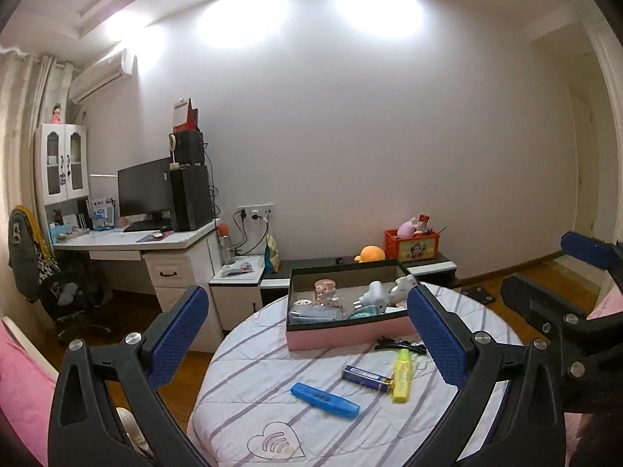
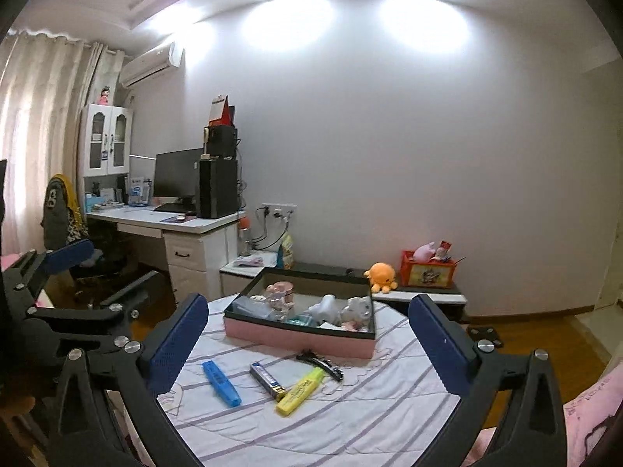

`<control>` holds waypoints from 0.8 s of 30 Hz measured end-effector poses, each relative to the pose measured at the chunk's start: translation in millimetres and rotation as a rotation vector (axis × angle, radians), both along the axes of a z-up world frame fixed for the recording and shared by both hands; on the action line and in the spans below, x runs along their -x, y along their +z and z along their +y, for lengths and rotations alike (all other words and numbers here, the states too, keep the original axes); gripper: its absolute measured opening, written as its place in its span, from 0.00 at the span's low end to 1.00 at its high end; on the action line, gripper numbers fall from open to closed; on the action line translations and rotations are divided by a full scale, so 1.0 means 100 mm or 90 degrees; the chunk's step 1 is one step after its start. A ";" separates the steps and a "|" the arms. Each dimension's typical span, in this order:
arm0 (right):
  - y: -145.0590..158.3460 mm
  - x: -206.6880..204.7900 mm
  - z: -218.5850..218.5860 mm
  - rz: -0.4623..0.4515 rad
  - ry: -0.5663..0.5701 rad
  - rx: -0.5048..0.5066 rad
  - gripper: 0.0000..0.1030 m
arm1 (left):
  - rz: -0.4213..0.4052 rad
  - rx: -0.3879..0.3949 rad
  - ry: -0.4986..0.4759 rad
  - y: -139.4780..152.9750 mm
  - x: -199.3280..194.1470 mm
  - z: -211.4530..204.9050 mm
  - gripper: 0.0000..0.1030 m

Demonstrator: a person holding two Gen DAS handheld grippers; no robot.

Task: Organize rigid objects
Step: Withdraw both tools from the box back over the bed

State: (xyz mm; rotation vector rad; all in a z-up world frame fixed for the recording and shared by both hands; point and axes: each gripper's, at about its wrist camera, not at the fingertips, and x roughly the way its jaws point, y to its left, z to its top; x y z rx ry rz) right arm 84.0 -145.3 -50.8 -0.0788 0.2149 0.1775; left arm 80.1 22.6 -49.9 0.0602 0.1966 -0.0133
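A round table with a striped cloth [image 1: 296, 420] [image 2: 350, 420] bears a pink box [image 1: 350, 334] [image 2: 296, 340] with several small figurines and items inside. In front of the box lie a blue highlighter [image 1: 325, 399] [image 2: 221, 383], a yellow highlighter [image 1: 403, 375] [image 2: 300, 390], a dark blue small box [image 1: 366, 378] [image 2: 268, 381] and a black hair clip [image 1: 401, 344] [image 2: 320, 363]. My left gripper [image 1: 307, 334] is open and empty above the table's near side. My right gripper [image 2: 309, 342] is open and empty, also short of the objects.
A desk with monitor and computer tower [image 1: 155, 233] [image 2: 187, 218] stands at the left. A low dark cabinet [image 1: 311, 268] behind the table carries an orange plush [image 2: 381, 274] and a red crate [image 2: 428, 272]. Pink bedding [image 2: 592, 420] lies at the right.
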 end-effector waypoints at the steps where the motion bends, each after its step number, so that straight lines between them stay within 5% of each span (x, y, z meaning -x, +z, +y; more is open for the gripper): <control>1: 0.02 0.03 -0.02 -0.003 -0.002 -0.002 1.00 | -0.004 0.003 0.000 0.01 0.03 0.00 1.00; 24: -0.06 0.17 -0.06 0.000 -0.018 -0.003 1.00 | 0.013 -0.009 -0.008 -0.05 0.01 -0.07 1.00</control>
